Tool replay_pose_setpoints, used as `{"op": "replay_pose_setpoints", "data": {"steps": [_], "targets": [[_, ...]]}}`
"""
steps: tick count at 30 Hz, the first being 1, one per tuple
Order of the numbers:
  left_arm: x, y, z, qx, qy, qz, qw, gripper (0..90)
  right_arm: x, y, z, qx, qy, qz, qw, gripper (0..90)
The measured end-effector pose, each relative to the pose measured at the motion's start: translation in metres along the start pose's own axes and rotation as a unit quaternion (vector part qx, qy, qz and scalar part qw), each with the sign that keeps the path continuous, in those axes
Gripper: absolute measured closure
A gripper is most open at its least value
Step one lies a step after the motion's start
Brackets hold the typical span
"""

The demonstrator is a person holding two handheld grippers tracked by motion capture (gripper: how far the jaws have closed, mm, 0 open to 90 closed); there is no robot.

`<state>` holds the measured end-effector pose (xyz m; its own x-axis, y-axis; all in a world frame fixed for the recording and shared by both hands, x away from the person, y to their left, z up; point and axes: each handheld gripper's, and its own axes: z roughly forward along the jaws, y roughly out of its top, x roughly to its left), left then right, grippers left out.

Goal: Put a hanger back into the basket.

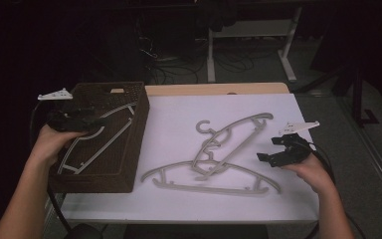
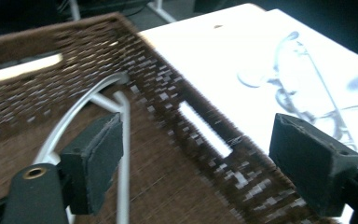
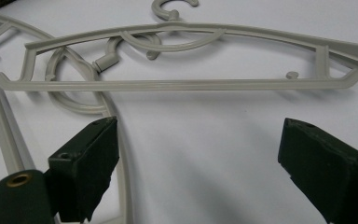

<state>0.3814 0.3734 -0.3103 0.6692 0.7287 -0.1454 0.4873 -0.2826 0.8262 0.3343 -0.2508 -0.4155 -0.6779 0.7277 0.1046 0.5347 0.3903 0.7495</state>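
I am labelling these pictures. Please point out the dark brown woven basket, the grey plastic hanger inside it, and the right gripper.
Dark brown woven basket [image 1: 140, 117], high view, right wall.
Grey plastic hanger inside the basket [image 1: 110, 139], high view, straight bar.
Right gripper [image 1: 272, 149], high view, midway between its fingers.

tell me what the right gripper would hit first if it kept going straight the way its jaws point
Most likely the straight bottom bar of the upper grey hanger. The right gripper is open over bare white tabletop, and that bar crosses directly ahead of its jaws, though its height above the table is unclear.
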Motion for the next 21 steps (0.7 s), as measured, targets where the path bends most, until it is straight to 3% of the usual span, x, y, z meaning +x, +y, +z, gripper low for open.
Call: {"op": "replay_pose_setpoints", "data": {"steps": [9, 11, 12, 19, 20, 21], "targets": [[-0.032, 0.014, 0.015, -0.016, -0.047, 0.022, 0.9985, 13.6, 0.007, 0.000, 0.003, -0.008, -0.005, 0.005, 0.9999, 12.1], [-0.049, 0.020, 0.026, -0.020, -0.068, 0.031, 0.9970, 13.6, 0.010, -0.003, 0.004, -0.005, -0.015, 0.011, 0.9998, 12.0], [-0.049, 0.020, 0.026, -0.020, -0.068, 0.031, 0.9970, 13.6, 0.011, -0.005, 0.004, -0.006, -0.016, 0.012, 0.9998, 12.0], [-0.088, 0.031, 0.058, -0.020, -0.110, 0.050, 0.9925, 13.7, 0.014, -0.013, 0.004, -0.007, -0.015, 0.015, 0.9998, 12.0], [-0.100, 0.034, 0.068, -0.018, -0.121, 0.054, 0.9911, 13.8, 0.013, -0.015, 0.004, -0.009, -0.015, 0.016, 0.9997, 12.0], [-0.100, 0.034, 0.068, -0.018, -0.121, 0.054, 0.9911, 13.9, 0.013, -0.015, 0.004, -0.009, -0.015, 0.016, 0.9997, 12.0]]}}
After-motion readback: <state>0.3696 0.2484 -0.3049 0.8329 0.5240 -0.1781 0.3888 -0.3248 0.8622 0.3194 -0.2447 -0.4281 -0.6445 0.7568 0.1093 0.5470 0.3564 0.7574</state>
